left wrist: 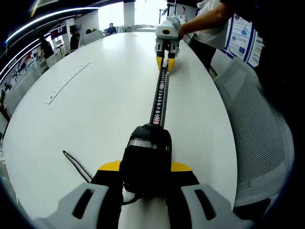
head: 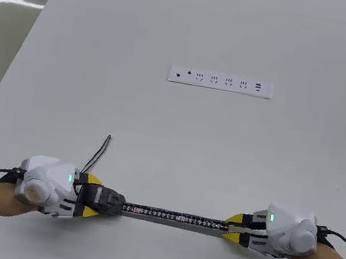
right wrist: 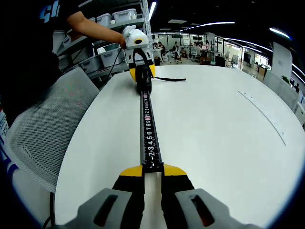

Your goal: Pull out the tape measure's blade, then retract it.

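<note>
1. Head view, near left: left gripper (head: 89,196) has its jaws clamped around the black tape measure case (head: 107,200). That pins it on the white table (head: 222,152) so it won't slide when the blade (head: 174,217) gets tugged, I'd guess.
2. Its black lanyard (head: 98,152) trails loose toward the far side.
3. From the case the blade runs flat to the right, numbers up, along the near edge.
4. White power strip (head: 220,81) lies far back, mid-table, well apart.
5. Near right: right gripper (head: 234,226), jaws pinched narrow on the blade's end, which probably stops it snapping back in.
6. Container-wise only the case counts; rest of the blade is presumably coiled inside.
</note>
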